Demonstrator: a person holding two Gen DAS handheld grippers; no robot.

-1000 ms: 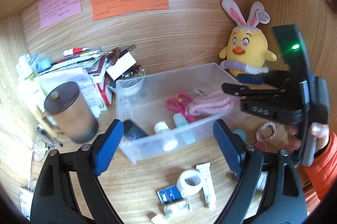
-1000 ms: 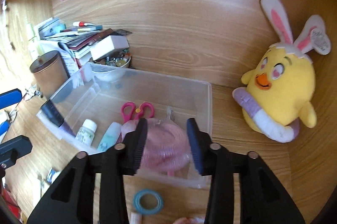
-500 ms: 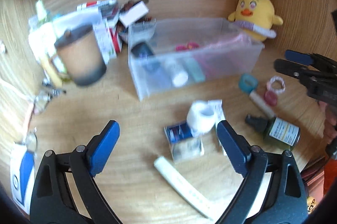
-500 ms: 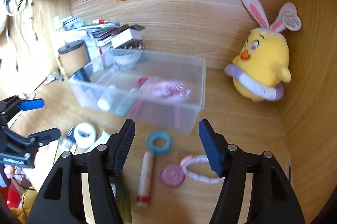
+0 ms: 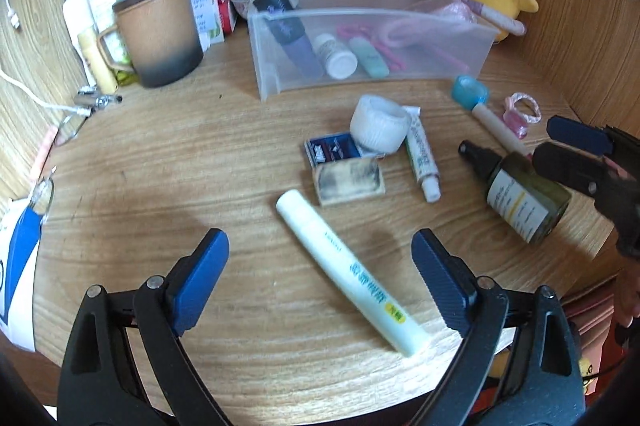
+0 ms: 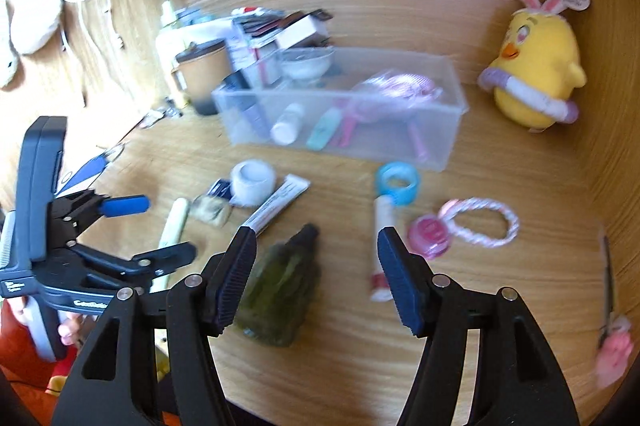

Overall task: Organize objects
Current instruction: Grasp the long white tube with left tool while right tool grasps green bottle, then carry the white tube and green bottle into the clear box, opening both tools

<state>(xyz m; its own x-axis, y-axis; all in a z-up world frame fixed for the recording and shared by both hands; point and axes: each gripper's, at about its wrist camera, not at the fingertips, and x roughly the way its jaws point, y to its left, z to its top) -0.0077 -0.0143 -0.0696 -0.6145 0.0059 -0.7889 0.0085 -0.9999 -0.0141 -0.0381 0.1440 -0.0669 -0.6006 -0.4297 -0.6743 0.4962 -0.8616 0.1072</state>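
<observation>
A clear plastic bin [image 5: 472,53] [image 6: 436,145] at the back of the desk holds a pink coiled item [image 6: 396,85], pink scissors, a white bottle and tubes. My left gripper [image 5: 320,266] is open and empty above a long white tube [image 5: 344,270]. My right gripper [image 6: 316,266] is open and empty over the desk front, its left finger beside a dark green bottle [image 6: 284,286] [image 5: 524,197]. In front of the bin lie a white tape roll [image 5: 380,121], a small tube [image 5: 422,157], a blue tape ring [image 6: 398,181] and a lip balm stick [image 6: 380,246].
A brown mug [image 5: 160,29] and a stack of books and bottles stand at the back left. A yellow plush chick [image 6: 536,73] sits at the back right. A pink ring toy [image 6: 476,222] lies on the right. Wooden walls close the back and right.
Both grippers pulled back from the bin toward the desk front. The right gripper let go of the pink coiled item, which now lies in the bin, and its jaws opened wider.
</observation>
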